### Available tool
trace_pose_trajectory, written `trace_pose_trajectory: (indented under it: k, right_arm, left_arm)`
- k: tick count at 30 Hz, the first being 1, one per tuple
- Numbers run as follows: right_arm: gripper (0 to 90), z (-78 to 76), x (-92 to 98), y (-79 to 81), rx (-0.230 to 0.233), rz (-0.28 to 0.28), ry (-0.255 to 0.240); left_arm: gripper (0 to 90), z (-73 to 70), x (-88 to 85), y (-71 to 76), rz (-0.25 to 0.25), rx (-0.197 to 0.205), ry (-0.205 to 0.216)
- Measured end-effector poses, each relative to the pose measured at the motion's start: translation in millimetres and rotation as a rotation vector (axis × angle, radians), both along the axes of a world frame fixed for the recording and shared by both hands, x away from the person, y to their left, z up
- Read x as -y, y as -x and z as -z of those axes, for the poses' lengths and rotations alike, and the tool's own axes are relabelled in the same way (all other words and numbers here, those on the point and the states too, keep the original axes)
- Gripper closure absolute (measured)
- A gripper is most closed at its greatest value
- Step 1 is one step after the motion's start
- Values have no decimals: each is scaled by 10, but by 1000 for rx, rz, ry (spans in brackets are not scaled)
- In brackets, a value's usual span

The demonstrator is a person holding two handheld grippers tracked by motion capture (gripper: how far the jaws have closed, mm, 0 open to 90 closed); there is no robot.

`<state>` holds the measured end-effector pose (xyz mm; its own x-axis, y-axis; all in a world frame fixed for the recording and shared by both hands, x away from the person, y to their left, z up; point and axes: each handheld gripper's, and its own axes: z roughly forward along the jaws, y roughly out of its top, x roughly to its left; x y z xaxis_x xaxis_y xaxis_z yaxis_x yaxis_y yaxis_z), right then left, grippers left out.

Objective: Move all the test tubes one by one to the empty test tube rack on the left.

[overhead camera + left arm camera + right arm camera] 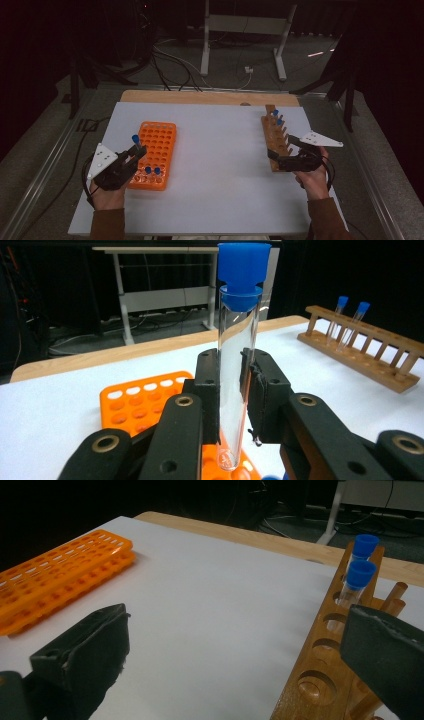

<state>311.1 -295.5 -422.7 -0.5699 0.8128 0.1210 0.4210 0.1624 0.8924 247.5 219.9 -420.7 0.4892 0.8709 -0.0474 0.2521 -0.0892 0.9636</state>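
From the high view, the left gripper point(136, 151) sits near the left edge of the white table point(220, 165), over the near half of the orange rack point(152, 152). It pinches a clear test tube point(135, 142) with a blue cap, which stands up out of the jaws above the rack's left side. Two more blue caps show in the rack's near row, just beside the gripper. The left hand point(107, 192) comes in from the near edge, forearm angled slightly inward, with the gripper pointing away and to the right. At the right edge, the right gripper point(282, 150) lies alongside the near end of the wooden rack point(275, 142), its jaws spread, one on either side of that end. The right hand point(314, 180) holds it low, pointing towards the table's middle.

In the left gripper view, the tube point(235, 365) stands nearly upright between the two black pads, which press on its glass at mid-height; its rounded bottom hangs just above the orange rack point(135, 402). The wooden rack point(365, 347) sits well apart, holding two capped tubes.

In the right gripper view, the jaws stand wide apart with nothing pinched; the wooden rack point(325, 655) runs past the right jaw, two blue-capped tubes point(357, 580) at its far end. The orange rack point(55, 587) lies well apart at the left.
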Motion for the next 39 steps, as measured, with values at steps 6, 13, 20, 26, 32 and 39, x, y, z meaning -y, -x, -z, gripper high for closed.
trace_pose_trajectory:
  k: [6, 13, 20, 26, 32, 39]
  right_arm:
    - [0, 2, -8, 5, 4, 5, 2]
    - [0, 10, -11, 9, 4, 4, 4]
    - [0, 18, -26, 11, 3, -1, 4]
    - [0, 18, -20, 14, 3, 1, 2]
    - [0, 16, -5, 15, 5, 1, -3]
    - [0, 21, -5, 16, 0, -1, -5]
  left_arm:
    - [782, 129, -52, 28, -7, -25, -5]
    - [782, 249, -93, 39, -13, -51, -21]
    - [783, 329, -94, 55, -19, -56, -35]
    - [782, 392, -96, 60, -19, -66, -45]
    - [782, 457, -105, 61, -21, -86, -57]
    - [782, 513, -125, 67, -24, -105, -61]
